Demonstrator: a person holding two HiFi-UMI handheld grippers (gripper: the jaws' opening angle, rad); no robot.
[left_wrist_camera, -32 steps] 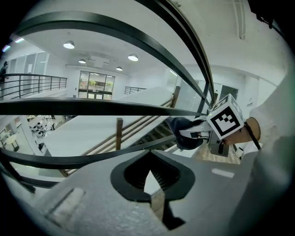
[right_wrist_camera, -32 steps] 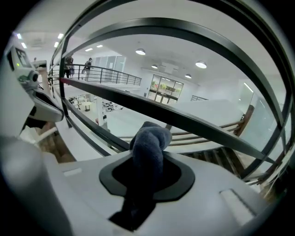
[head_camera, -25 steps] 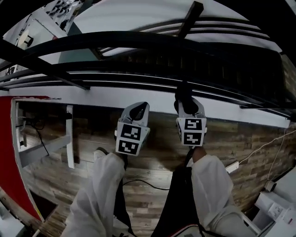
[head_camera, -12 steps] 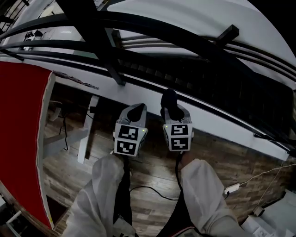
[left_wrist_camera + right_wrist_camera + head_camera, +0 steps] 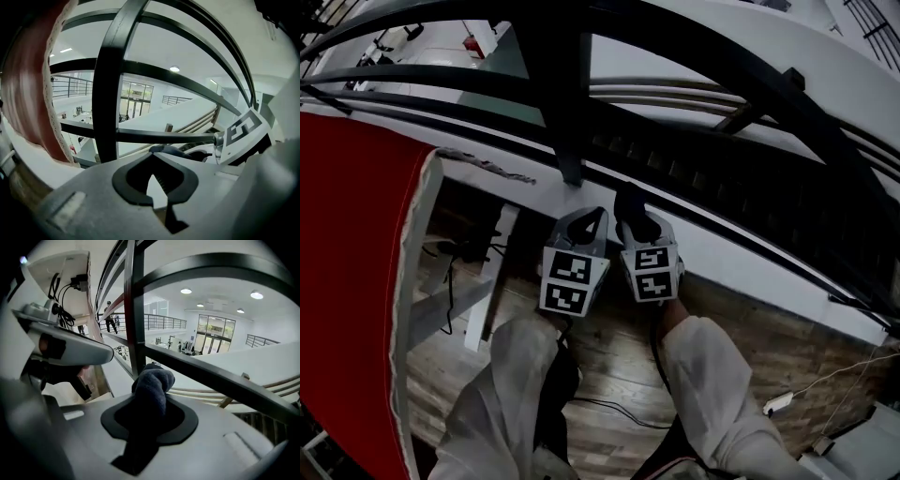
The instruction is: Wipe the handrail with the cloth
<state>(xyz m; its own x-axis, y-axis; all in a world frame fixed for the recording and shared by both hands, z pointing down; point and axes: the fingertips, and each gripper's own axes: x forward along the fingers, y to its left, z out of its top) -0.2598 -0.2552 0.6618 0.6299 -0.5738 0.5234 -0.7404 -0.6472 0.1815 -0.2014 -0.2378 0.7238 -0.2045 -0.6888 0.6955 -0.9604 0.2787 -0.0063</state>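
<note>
Your right gripper is clamped hard on the cloth - the dark wad bulges up out of the jaws, and nothing else is in there. Your left gripper rides just beside it, tips pinched together on nothing at all.

Here's the bit that matters: the handrail sits off at 12 o'clock from the cloth, up and away, and not touching it. In the head view its long axis sweeps from about 10 o'clock down toward 4 o'clock, so I'd judge your stroke has to run along that line, not across it. The right gripper is the nearer one and the only one carrying anything to wipe with.

Closer in, a lower bar crosses just past the cloth's tip - whether they touch, I can't tell. The upright post stands at 11 o'clock, near enough that it looks like a snag if you drift that way.

Around you: a white ledge under the railing, wooden floor at 6 o'clock, and a red banner hanging at 9 o'clock. Beyond the rails the room opens into a bright white hall with ceiling lights, seen from both gripper views.
</note>
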